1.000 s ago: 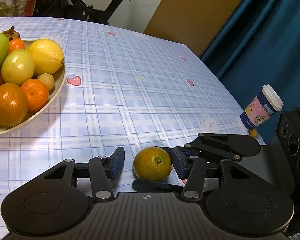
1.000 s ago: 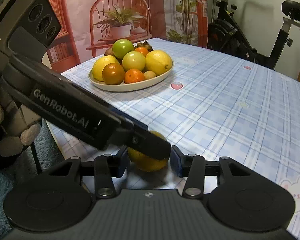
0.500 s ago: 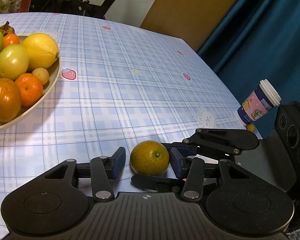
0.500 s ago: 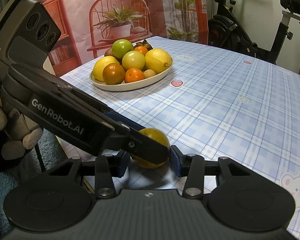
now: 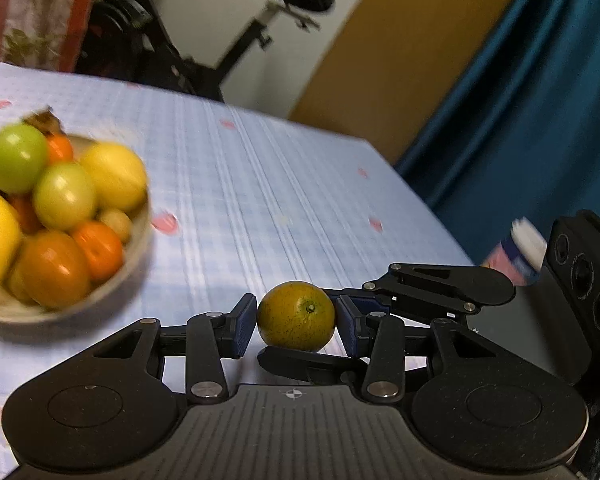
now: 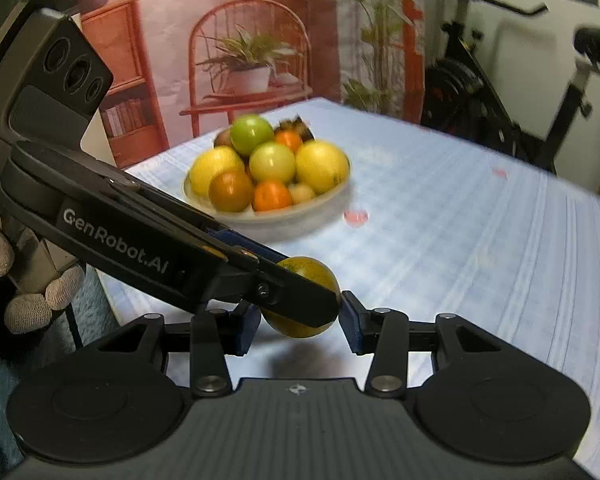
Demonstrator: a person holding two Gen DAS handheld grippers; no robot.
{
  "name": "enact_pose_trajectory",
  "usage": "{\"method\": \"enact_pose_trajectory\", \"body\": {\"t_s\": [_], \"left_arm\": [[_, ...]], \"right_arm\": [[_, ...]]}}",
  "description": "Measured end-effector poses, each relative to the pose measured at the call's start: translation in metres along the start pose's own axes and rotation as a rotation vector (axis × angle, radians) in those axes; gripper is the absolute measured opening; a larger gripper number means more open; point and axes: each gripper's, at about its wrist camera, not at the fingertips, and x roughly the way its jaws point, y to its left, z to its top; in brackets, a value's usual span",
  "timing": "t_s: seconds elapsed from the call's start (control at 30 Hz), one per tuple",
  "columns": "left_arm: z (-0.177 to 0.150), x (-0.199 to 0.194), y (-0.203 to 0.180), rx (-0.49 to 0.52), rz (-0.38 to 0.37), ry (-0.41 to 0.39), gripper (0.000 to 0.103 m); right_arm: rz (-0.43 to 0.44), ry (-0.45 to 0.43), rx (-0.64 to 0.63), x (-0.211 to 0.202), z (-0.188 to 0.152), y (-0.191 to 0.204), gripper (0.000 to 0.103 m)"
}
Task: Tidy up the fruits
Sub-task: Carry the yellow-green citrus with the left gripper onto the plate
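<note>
Pinching one orange (image 5: 296, 316) from both sides, the closing left gripper (image 5: 296, 322) and right gripper (image 6: 298, 322) hold it above the table's (image 5: 280, 184) near edge; beyond, a bowl (image 6: 300, 216) of fruit.

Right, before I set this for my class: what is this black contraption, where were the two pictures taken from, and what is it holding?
A person holds two handheld pincer tools, each with a camera looking along its two fingers. One picture is from the left gripper, whose jaws are closing, one from the right gripper. Both seem to grip the same orange, apparently just off the checked table. A bowl of mixed fruit stands behind. A gloved hand holds the left tool.
</note>
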Motion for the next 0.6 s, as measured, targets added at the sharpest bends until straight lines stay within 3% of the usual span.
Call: {"method": "enact_pose_trajectory", "body": {"t_s": [0.4, 0.6], "left_arm": [[0.013, -0.039, 0.039, -0.122, 0.14, -0.192, 0.045], [0.021, -0.048, 0.066, -0.206, 0.172, -0.245, 0.045]], "right_arm": [[0.055, -0.052, -0.218, 0.049, 0.065, 0.032, 0.045], [0.088, -0.059, -0.302, 0.082, 0.087, 0.048, 0.045]]}}
